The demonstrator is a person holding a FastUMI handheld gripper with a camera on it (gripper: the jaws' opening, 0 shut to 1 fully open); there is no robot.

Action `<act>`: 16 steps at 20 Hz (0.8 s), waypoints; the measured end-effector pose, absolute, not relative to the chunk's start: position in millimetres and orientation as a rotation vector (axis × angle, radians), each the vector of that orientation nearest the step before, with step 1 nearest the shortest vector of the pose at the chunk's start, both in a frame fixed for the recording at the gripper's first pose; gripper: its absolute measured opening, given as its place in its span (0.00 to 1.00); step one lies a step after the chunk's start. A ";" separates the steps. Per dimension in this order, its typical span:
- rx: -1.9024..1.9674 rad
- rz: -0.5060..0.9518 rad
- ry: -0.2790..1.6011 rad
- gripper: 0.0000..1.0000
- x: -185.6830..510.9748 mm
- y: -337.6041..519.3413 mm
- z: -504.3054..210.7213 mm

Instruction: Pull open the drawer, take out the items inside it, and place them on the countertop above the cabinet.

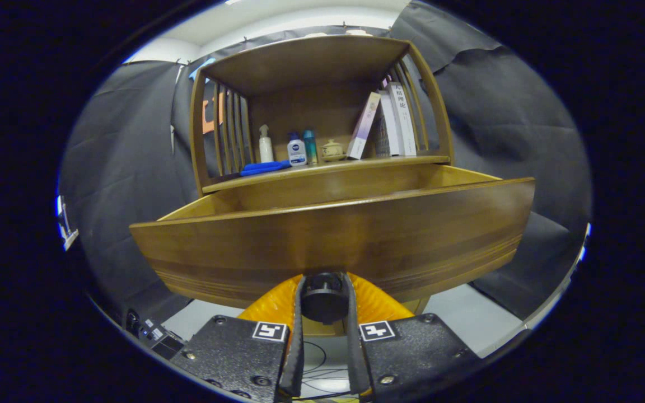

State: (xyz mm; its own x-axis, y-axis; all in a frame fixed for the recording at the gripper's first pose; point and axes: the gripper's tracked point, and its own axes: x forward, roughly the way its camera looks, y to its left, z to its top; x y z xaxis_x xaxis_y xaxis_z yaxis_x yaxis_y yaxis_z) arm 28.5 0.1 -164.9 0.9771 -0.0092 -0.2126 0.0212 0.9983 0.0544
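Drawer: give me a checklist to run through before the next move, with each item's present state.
1. Drawer pulled out from the cabinet: ok, its front stands well forward of the countertop edge.
2. Gripper hold on the knob: ok, both fingers press on it.
3. Items inside the drawer: cannot tell, the front panel hides the inside.
4. Free space on the countertop: ok, bare wood at the front edge, ahead of the books.
5. Things already on the countertop: ok, the bottles and the blue cloth sit toward one side.
6. Fingers released for reaching in: not ok, they are shut on the knob.
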 end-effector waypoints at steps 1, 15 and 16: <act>0.056 -0.011 0.213 0.34 27.7 1.1 -166.4; 0.142 -0.010 0.174 1.00 11.0 -48.3 -72.7; 0.138 -0.007 0.175 1.00 18.0 -48.2 -56.4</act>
State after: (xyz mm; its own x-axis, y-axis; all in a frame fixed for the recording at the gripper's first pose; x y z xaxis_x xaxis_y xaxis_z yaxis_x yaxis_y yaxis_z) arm 18.0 -48.2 -56.4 0.9847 0.0050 -0.1744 0.0191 0.9905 0.1362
